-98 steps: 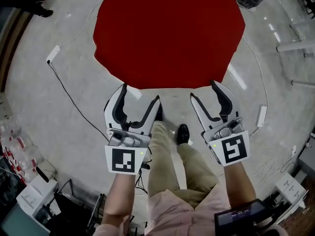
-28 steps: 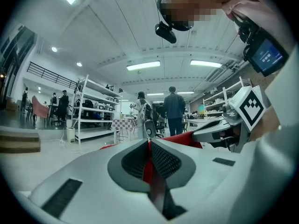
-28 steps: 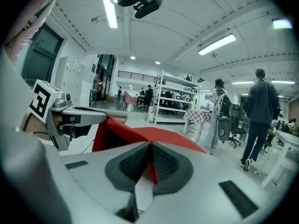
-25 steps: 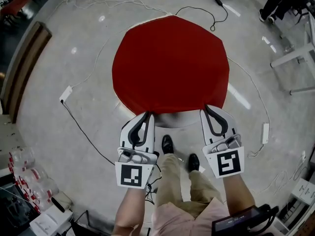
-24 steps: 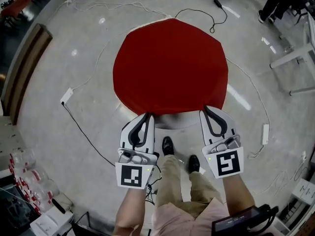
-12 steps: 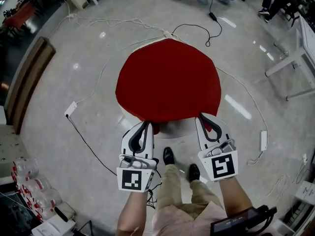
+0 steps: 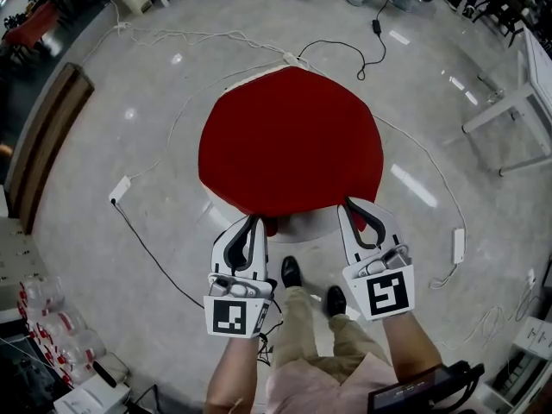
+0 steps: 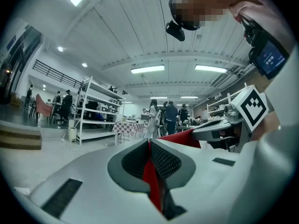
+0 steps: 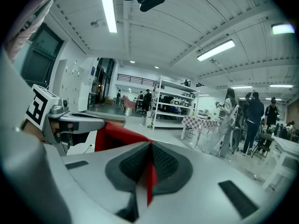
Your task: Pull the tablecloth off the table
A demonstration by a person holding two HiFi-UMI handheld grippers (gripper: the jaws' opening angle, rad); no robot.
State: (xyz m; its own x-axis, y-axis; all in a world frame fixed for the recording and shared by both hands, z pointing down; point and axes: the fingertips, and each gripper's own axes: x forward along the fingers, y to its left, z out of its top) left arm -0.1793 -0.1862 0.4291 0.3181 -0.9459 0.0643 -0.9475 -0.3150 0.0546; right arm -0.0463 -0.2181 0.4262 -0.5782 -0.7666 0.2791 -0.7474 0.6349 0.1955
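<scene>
Both grips are on. The left tongs (image 7: 255,220) are clamped on the near hem of the red tablecloth (image 7: 289,141), and the right tongs (image 7: 348,203) are pinching it too, with fabric squeezed between each pair of pads. A pale strip of bench (image 7: 309,224) peeks out beneath, but the cloth covers nearly the whole top, so I'd say the real pull lies ahead. Writing? Only black square patterns on the marker cubes (image 7: 235,316); nothing readable.

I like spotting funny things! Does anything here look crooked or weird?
Yes. The red tablecloth isn't lying flat: the left gripper and right gripper pinch its near edge and hold it up, so the white table peeks out underneath. White cables also loop loosely across the floor.
</scene>
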